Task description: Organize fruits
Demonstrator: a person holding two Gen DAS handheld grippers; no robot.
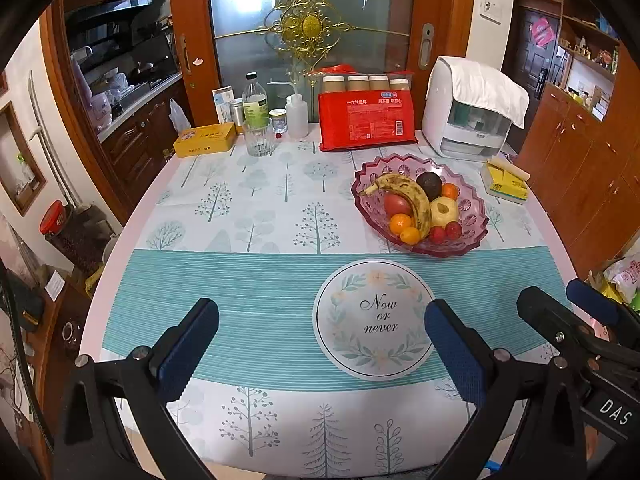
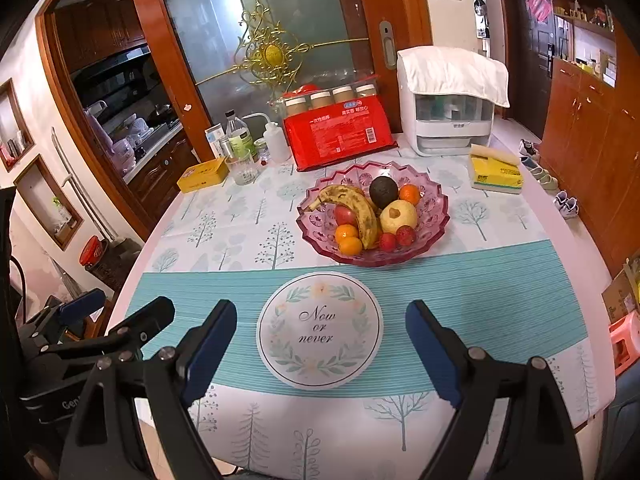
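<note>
both grippers (image 1: 322,344) (image 2: 322,346) wide open, empty

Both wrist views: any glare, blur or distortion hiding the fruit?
Left wrist: strong fisheye bend, dark corners, glare on the glass door; fruit bowl sharp. Right wrist: same bend, bowl and banana crisp, evenly lit.

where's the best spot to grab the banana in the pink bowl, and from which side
Probably the middle of the banana, coming from above. It lies on top of the other fruit in the pink bowl, curving from its stem at the far left toward the near rim, so its back is exposed. Set the fingers across its width; the red fruit and yellow apple crowd its sides.
</note>
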